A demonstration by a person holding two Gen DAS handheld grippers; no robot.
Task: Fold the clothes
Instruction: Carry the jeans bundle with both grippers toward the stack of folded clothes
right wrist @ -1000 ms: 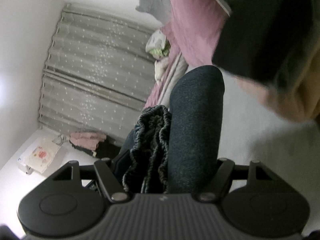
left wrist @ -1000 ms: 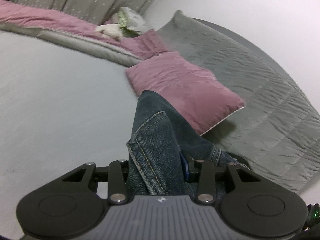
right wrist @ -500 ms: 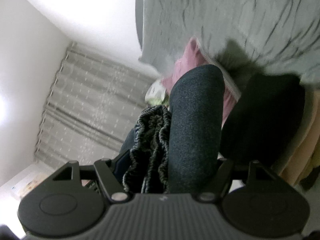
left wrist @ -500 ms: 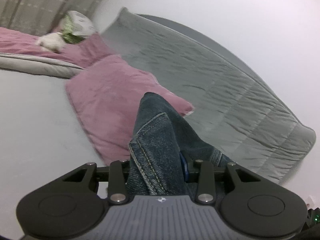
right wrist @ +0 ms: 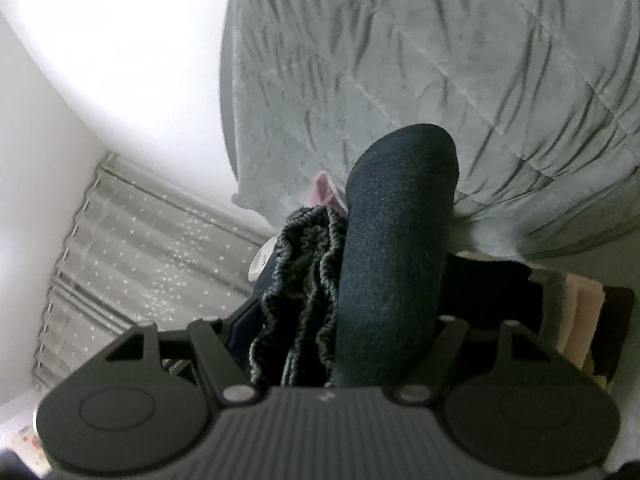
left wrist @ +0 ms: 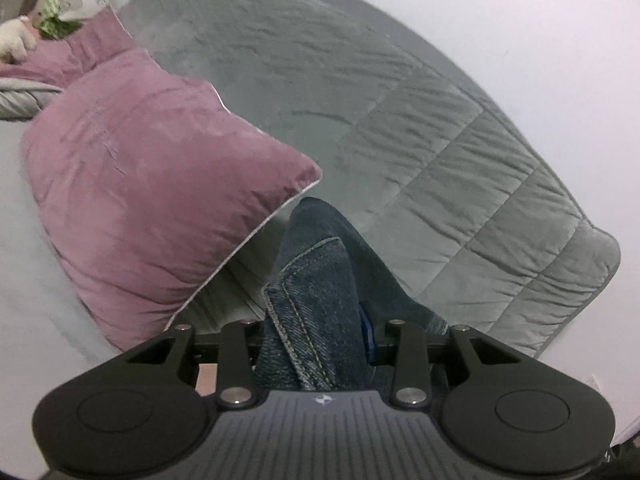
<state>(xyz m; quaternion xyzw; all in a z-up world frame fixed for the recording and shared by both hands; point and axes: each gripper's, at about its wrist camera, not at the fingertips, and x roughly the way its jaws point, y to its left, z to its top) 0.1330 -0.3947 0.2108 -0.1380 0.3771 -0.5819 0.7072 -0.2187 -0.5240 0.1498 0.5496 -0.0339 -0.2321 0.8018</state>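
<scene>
Denim fills both views: the jeans (left wrist: pixel 320 300) are pinched at a stitched hem by the left gripper (left wrist: pixel 316 336), near a pink pillow (left wrist: pixel 152 200) and grey quilt (left wrist: pixel 400 120); the right gripper (right wrist: pixel 340 344) pinches their gathered waistband (right wrist: pixel 304 280).

The jeans (left wrist: pixel 320 280) are coarse twill denim with pale raised stitching, and in the right wrist view their gathered waistband (right wrist: pixel 304 280) looks ribbed and crinkled. The pillow (left wrist: pixel 152 184), left of centre, is soft velvety cloth with a faint sheen. The quilt (left wrist: pixel 420 112), upper right, is matt stitched cloth (wrinkled between seams). The left gripper (left wrist: pixel 320 344) is matt black plastic with a ridged grey cover and shiny metal pins.
</scene>
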